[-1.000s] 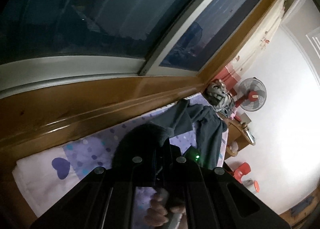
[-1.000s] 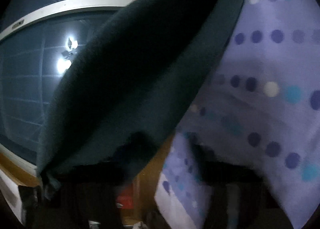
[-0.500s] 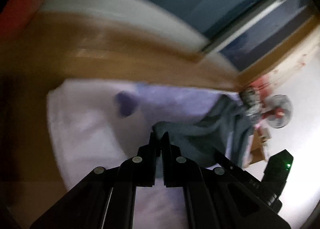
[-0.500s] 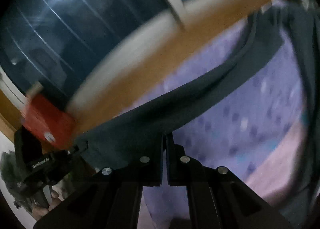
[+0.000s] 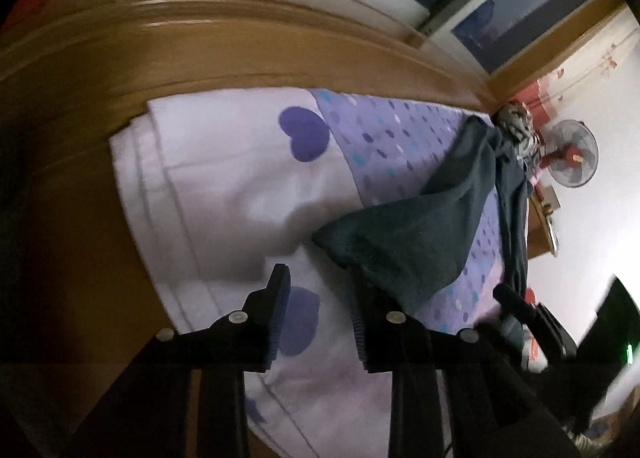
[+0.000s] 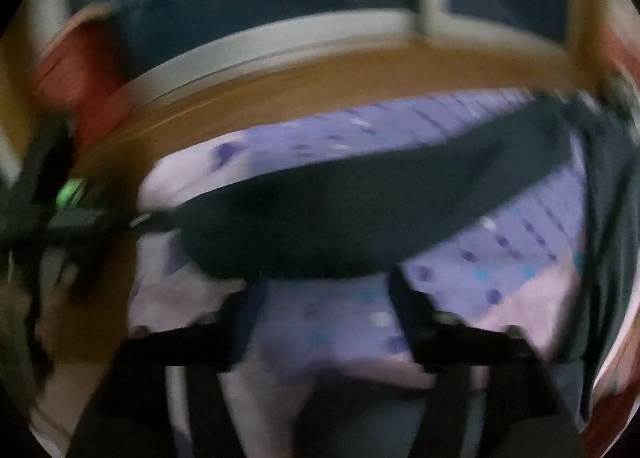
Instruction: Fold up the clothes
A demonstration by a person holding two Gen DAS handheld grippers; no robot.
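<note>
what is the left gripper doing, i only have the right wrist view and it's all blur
observer: The left gripper is open, with nothing between its fingers.
operator: ok where's the end of the garment on that side
observer: The near end of the dark garment lies on the bed sheet, right at the tip of one finger rather than in the gap.
operator: anything past the far end of the bed
observer: A standing fan stands there, beyond where the garment trails off.
</note>
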